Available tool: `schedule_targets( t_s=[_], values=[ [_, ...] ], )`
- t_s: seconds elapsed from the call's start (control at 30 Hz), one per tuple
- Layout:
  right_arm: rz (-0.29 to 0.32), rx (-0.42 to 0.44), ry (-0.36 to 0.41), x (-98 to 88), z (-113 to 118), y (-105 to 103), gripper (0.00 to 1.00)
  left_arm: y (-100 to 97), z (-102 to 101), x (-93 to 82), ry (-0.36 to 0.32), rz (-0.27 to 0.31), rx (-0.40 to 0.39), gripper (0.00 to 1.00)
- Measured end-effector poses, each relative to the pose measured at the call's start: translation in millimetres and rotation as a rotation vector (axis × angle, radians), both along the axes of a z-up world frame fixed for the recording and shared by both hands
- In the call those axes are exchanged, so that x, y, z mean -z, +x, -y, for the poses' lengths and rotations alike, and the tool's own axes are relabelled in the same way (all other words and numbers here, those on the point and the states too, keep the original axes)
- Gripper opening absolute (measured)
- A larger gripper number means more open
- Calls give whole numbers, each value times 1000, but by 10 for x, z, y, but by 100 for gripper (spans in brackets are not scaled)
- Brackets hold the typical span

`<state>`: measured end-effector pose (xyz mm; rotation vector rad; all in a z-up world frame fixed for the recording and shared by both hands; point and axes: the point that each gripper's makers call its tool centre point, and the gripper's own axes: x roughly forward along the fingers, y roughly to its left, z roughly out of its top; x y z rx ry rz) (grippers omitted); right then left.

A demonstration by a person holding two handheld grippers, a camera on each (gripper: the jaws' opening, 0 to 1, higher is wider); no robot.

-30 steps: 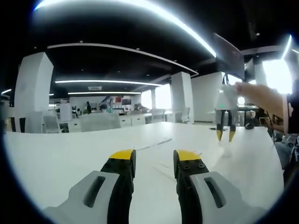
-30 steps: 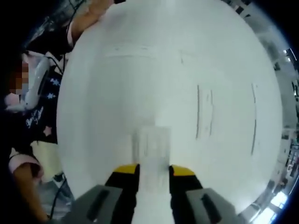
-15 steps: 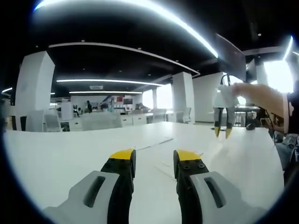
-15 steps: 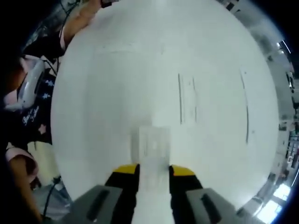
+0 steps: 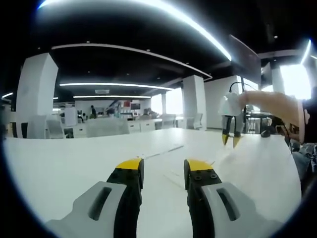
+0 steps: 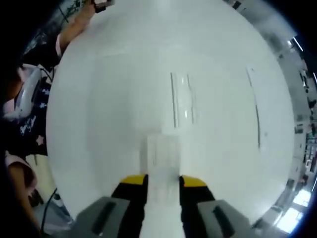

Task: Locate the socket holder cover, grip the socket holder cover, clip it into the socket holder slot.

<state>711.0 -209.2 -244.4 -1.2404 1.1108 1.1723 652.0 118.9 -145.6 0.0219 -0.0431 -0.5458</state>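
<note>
Right gripper (image 6: pixel 162 181): jaws clamped on the clear cover (image 6: pixel 162 158), held above the white table (image 6: pixel 109 109).
Slot (image 6: pixel 181 99): a long clear strip lying on the table, just ahead of the cover.
Left gripper (image 5: pixel 162 171): jaws narrowly apart, holding nothing, low over the table.

We see a broad white table (image 5: pixel 64 168) running away toward an open office hall. White square pillars (image 5: pixel 34 94) stand at the left and farther back near the middle (image 5: pixel 194 101). Long curved light strips (image 5: pixel 163 15) cross the dark ceiling, and a bright window (image 5: pixel 293 79) glares at the right. Desks and chairs (image 5: pixel 106 128) line the far end. In the right gripper view the table (image 6: pixel 124 99) carries a thin dark line (image 6: pixel 255 106) near its right side.
</note>
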Motion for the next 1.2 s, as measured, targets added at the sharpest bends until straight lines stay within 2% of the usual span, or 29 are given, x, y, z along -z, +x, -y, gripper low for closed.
schedule_targets(
  t_s=[0.2, 0.43, 0.83, 1.17, 1.2],
  values=[
    [-5, 3, -1, 105, 39, 91, 27, -2, 39, 14, 0, -7, 13, 33],
    [3, -7, 17, 109, 15, 196, 27, 4, 61, 35, 9, -16, 20, 33],
    [15, -23, -6, 163, 60, 308, 27, 0, 35, 20, 5, -13, 16, 33],
    [10, -27, -3, 217, 12, 350, 27, 11, 19, 38, 12, -15, 20, 33],
    [5, -37, -6, 264, -22, 365, 27, 14, 14, 37, 12, -14, 19, 33]
  ],
)
